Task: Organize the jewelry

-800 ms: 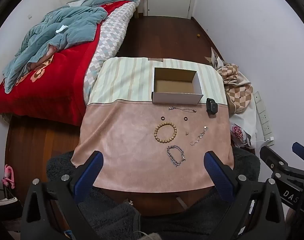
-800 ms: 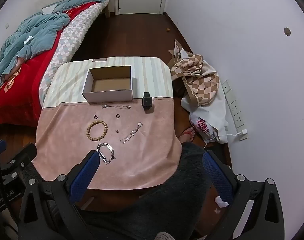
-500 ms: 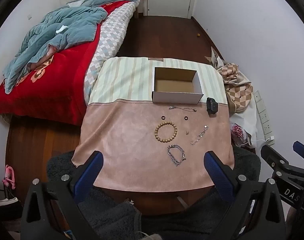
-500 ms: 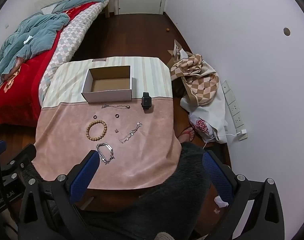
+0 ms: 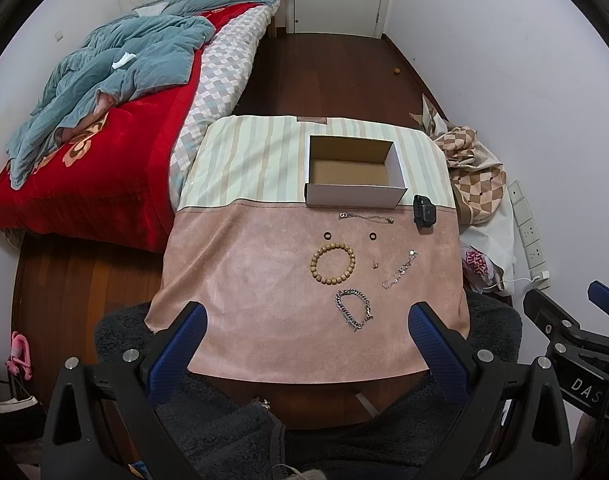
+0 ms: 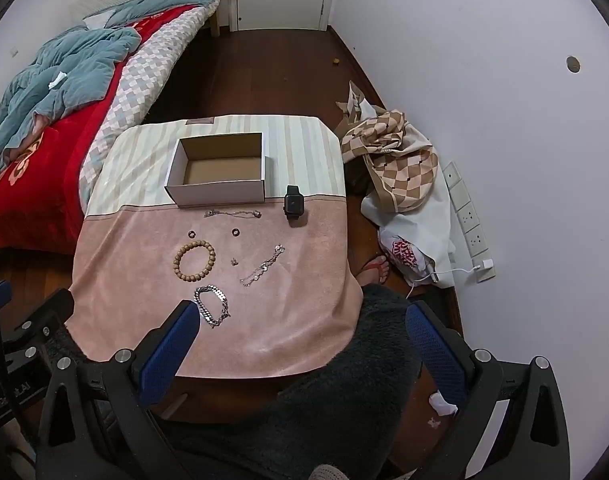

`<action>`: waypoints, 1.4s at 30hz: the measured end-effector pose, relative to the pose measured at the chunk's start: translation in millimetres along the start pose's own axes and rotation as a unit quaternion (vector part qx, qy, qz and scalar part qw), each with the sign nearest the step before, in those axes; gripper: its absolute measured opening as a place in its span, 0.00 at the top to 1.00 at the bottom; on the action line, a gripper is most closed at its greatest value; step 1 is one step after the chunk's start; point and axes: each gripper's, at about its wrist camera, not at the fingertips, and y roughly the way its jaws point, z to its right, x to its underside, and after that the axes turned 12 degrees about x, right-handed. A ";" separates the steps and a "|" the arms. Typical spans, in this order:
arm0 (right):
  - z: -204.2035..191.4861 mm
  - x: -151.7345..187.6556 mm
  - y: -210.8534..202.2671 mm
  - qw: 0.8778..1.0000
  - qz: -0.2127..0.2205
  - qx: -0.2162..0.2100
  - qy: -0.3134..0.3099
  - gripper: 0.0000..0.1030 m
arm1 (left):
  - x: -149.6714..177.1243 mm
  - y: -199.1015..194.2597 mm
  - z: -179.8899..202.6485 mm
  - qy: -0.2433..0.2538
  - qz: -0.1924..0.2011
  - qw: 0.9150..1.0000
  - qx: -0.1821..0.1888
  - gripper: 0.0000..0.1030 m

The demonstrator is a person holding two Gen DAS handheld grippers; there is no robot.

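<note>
An empty open cardboard box (image 5: 354,172) (image 6: 220,174) stands at the back of a small cloth-covered table (image 5: 244,280) (image 6: 136,264). In front of it lie a thin chain (image 5: 366,217), two dark rings (image 5: 327,235) (image 5: 372,236), a wooden bead bracelet (image 5: 332,263) (image 6: 194,261), a small stud (image 5: 376,265), a sparkly chain (image 5: 399,270) (image 6: 262,266), a silver link bracelet (image 5: 353,309) (image 6: 211,305) and a black smartwatch (image 5: 423,211) (image 6: 294,202). My left gripper (image 5: 306,318) and right gripper (image 6: 300,316) are both open and empty, held above the table's near edge.
A bed (image 5: 104,120) with a red cover and a blue quilt stands to the left. A checkered bag and plastic bags (image 6: 400,168) lie on the floor by the right wall. A dark fluffy garment (image 5: 264,420) fills the foreground. A foot in a sandal (image 6: 378,266) shows beside the table.
</note>
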 end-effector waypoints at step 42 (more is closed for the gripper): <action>7.4 -0.6 -10.2 1.000 0.012 0.006 0.001 0.00 | -0.4 -11.0 7.3 0.010 0.006 1.000 0.000 0.00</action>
